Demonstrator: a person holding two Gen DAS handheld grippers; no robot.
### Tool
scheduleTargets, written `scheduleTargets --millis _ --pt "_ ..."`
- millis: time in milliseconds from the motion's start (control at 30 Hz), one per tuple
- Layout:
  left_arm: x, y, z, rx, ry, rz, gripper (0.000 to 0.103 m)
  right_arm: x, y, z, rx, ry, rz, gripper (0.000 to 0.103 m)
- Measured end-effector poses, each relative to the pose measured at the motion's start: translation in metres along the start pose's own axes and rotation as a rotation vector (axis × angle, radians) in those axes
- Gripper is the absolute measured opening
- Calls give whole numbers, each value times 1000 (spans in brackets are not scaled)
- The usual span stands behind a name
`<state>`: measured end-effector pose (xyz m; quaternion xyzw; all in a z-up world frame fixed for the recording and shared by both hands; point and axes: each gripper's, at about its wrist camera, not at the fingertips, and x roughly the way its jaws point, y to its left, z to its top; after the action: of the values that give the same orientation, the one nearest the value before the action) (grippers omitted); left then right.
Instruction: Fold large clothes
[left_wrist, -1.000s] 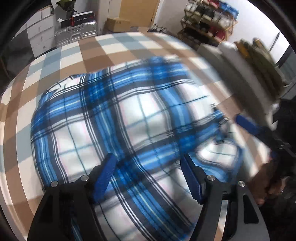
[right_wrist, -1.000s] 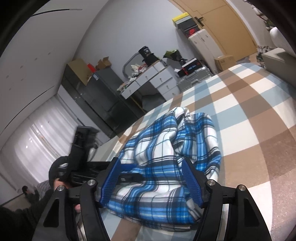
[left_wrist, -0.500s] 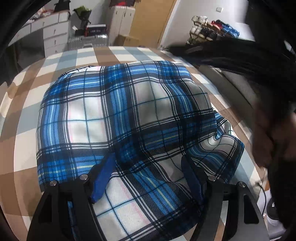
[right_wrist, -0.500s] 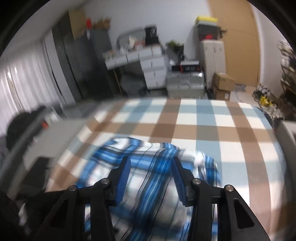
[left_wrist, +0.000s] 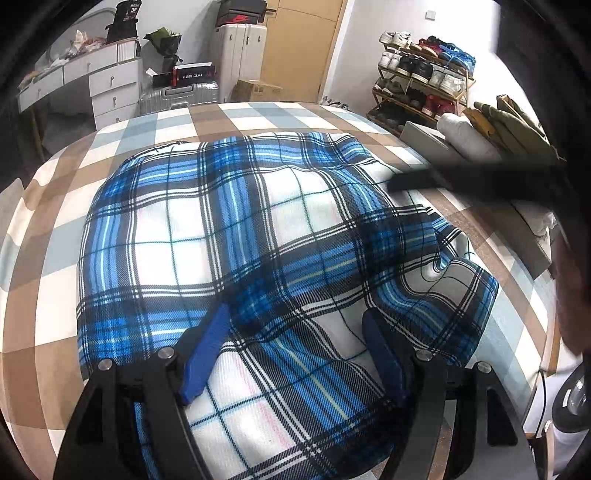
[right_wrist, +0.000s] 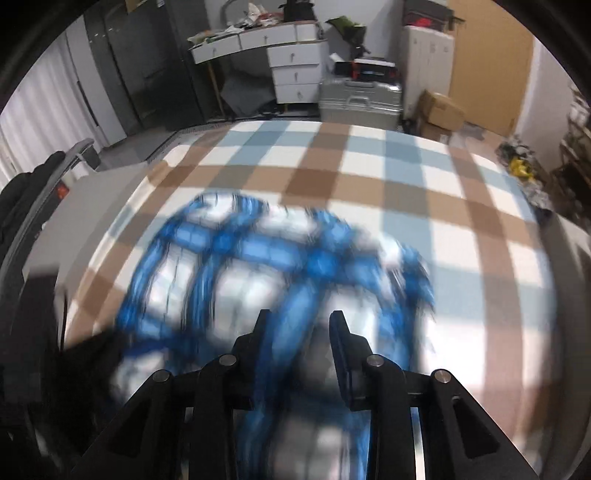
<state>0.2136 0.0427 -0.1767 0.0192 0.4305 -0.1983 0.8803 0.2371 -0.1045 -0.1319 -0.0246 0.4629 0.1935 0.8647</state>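
Observation:
A blue, white and black plaid shirt lies in a folded bundle on the checked bed cover. My left gripper hangs open just above the shirt's near part, its blue fingers wide apart with cloth beneath them. A dark blurred shape reaches in from the right to the shirt's far right edge. In the right wrist view the shirt is motion-blurred. My right gripper stands low over it, jaws narrowed with a gap between them. I see no fold pinched there.
A grey bench with folded clothes runs along the bed's right side, a shoe rack behind it. White drawers, a silver suitcase and cardboard boxes stand past the bed's far end. A person's hand shows at right.
My right gripper's jaws have narrowed from wide apart, and it has swung round and come in low over the shirt. My left gripper has drawn slightly back and stays open.

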Motion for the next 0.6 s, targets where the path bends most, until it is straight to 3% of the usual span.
scheduleTargets --millis 67,133,167,233,300,467,533,600 --pt "0 -2 -1 7 -1 10 69 5 -6 -18 46 45 23 32" --pt "1 -4 -1 14 -1 18 70 26 -11 -46 63 110 -11 33" --pt "0 -6 -2 18 0 20 71 21 -6 -54 31 20 -28 31" --pt "-2 -8 -2 26 0 15 73 25 7 -60 -42 10 -93 33" --pt "-11 -8 0 23 32 22 74 28 12 -60 -27 10 -115 36" --pt "-50 3 -8 -29 46 -48 74 29 5 -65 41 -12 -36 41" --pt "-42 10 -26 -47 91 -109 74 21 2 -68 56 -23 -10 42" --pt "-39 8 -38 -1 49 -96 73 19 -5 -70 82 -26 23 41"
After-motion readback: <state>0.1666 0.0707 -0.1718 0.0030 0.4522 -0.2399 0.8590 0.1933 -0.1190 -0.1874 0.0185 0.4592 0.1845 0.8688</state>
